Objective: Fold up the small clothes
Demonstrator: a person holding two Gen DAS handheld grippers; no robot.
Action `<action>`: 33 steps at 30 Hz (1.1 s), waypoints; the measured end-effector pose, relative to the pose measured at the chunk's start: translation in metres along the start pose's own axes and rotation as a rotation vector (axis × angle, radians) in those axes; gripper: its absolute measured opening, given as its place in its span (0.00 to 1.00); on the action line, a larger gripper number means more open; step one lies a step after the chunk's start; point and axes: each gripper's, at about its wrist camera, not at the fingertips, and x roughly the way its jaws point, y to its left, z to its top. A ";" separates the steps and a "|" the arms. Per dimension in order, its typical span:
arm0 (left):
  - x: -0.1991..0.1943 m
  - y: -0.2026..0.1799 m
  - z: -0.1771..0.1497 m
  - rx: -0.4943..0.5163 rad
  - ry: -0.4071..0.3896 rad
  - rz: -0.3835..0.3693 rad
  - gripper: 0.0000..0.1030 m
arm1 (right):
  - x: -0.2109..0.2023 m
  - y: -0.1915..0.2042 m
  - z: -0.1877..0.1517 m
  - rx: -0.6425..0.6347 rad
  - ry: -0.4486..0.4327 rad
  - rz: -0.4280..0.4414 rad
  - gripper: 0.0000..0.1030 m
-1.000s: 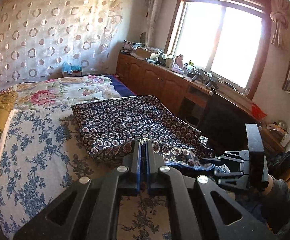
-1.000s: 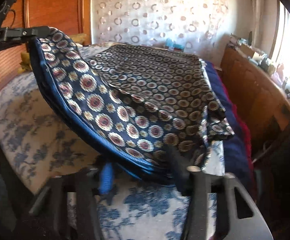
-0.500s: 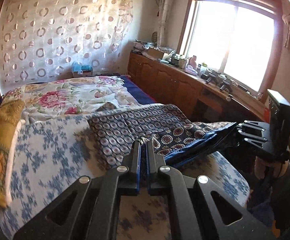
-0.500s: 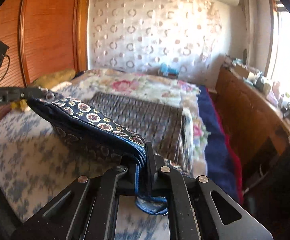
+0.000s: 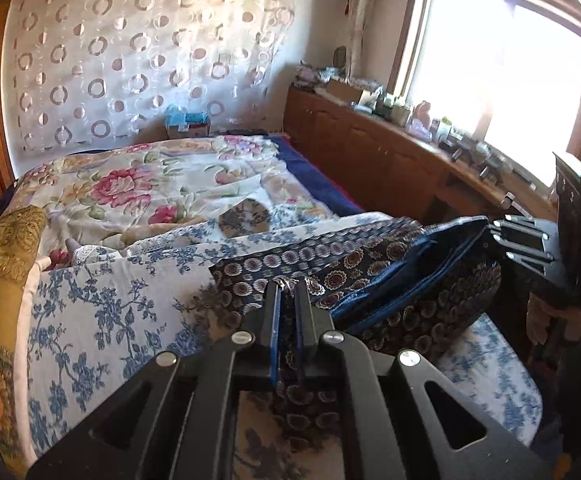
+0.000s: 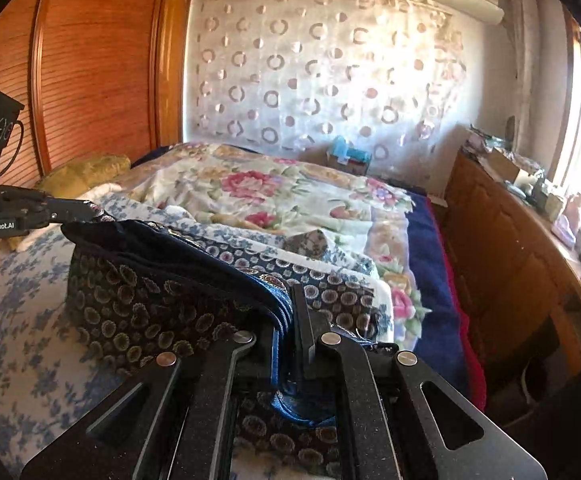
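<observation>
Left gripper [image 5: 286, 284]: fingers pinching an edge of the patterned garment [image 5: 370, 264], bottom centre of its view.
Right gripper [image 6: 290, 296]: fingers clamped on the garment's bunched blue hem, bottom centre.
Garment: stretched between both grippers, sagging just above the floral bed sheet [image 5: 102, 312].
Bed [image 6: 274, 192]: fills mid-frame.

Your navy garment [image 5: 370, 276] has round medallion prints, lying on a white bedsheet [image 5: 102, 312] with blue flowers; behind the sheet, a cream quilt [image 5: 138, 184] with pink roses.
</observation>
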 end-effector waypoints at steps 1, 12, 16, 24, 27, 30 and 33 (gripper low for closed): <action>0.002 0.003 0.000 -0.001 0.007 -0.003 0.07 | 0.008 -0.002 0.001 -0.005 0.013 0.002 0.02; 0.009 0.024 0.006 0.012 0.022 0.003 0.35 | 0.067 -0.015 0.004 -0.030 0.112 0.019 0.02; 0.030 0.028 0.003 -0.005 0.074 0.010 0.35 | 0.079 -0.020 0.014 -0.025 0.111 0.000 0.04; 0.071 0.040 0.003 -0.024 0.153 0.054 0.35 | 0.066 -0.032 0.026 0.030 0.057 -0.095 0.64; 0.085 0.045 0.002 -0.039 0.186 0.052 0.35 | 0.052 -0.037 0.016 0.043 0.059 -0.107 0.66; 0.097 0.049 0.001 -0.061 0.218 0.031 0.35 | 0.046 -0.043 0.001 0.070 0.081 -0.118 0.67; 0.107 0.047 -0.001 -0.069 0.243 0.027 0.35 | 0.042 -0.049 -0.016 0.097 0.107 -0.123 0.67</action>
